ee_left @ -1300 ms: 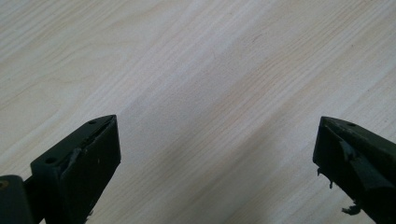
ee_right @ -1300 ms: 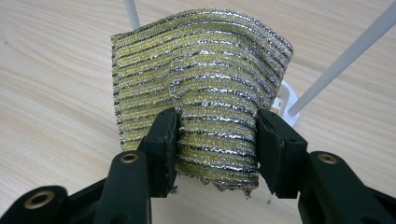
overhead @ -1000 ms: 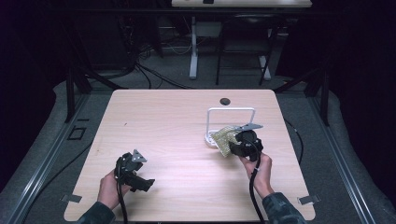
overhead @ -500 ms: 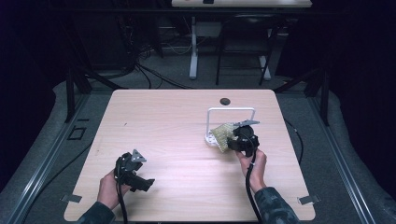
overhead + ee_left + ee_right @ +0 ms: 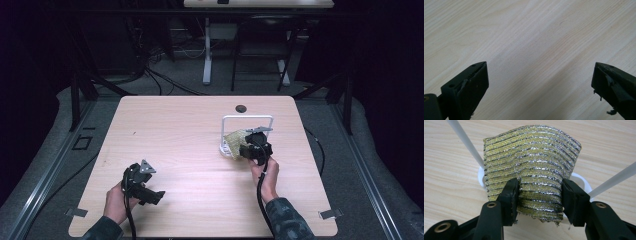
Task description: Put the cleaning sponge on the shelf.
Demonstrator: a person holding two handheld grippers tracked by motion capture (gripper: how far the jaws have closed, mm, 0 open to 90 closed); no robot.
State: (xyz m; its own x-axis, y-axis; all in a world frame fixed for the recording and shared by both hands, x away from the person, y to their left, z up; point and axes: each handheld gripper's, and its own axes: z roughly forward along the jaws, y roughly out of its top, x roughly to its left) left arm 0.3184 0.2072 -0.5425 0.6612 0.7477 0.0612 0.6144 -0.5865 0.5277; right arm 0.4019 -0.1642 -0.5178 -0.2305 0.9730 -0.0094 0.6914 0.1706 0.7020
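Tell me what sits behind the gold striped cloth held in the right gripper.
Behind the gold striped cloth, two white rods of the white rack rise from its white base on the table. The cloth hides the base's middle.

The gold cloth (image 5: 531, 167) hides the middle of the white rack (image 5: 482, 173); its bars run off the top.

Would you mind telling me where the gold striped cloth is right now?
The gold striped cloth is pinched in the right gripper, on the right half of the table in the high view, held just in front of the white wire rack.
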